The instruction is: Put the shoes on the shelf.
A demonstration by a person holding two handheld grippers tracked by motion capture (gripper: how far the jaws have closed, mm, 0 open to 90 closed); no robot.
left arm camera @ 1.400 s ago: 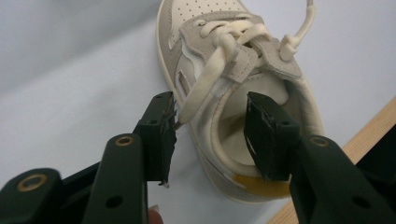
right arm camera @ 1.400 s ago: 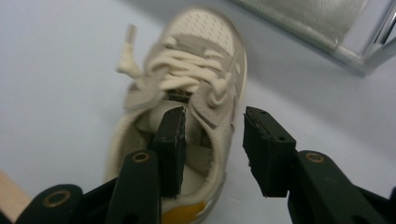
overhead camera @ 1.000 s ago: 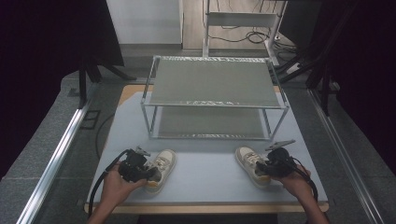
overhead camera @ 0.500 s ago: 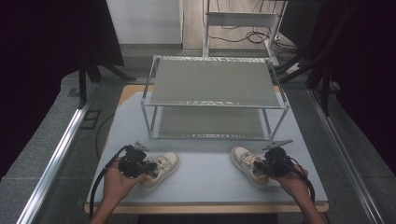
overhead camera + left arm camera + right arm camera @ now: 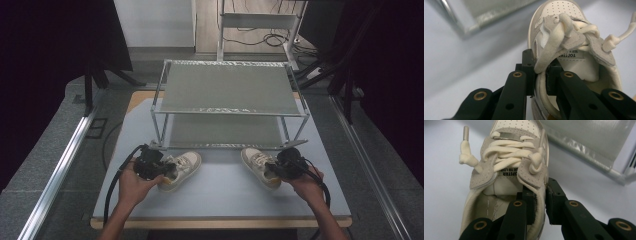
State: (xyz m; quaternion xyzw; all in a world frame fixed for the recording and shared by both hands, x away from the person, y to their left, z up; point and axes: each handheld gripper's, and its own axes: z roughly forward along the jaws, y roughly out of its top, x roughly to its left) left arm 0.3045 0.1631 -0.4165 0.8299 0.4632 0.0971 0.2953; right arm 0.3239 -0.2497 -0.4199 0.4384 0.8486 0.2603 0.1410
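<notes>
Two cream low-top sneakers are held in front of a metal rack. In the left gripper view my left gripper (image 5: 540, 75) is shut on the left sneaker (image 5: 574, 30), pinching its padded collar; the jaws have just been closing on it. In the high view that left gripper (image 5: 167, 171) holds the left sneaker (image 5: 184, 165) with the toe pointing up-right. My right gripper (image 5: 540, 200) is likewise shut on the side collar of the right sneaker (image 5: 511, 152), its jaws having just closed on it. From above, the right gripper (image 5: 272, 170) grips the right sneaker (image 5: 254, 161).
A two-level metal rack (image 5: 227, 87) with mesh shelves stands at the back of the pale table (image 5: 220, 200), its front legs just beyond both sneakers. Cables trail from each gripper over the table's front. Dark curtains and floor rails flank the table.
Both hands have carried the sneakers away from the front edge toward the rack and slightly up. The two sneakers now sit closer to the rack's front legs.
</notes>
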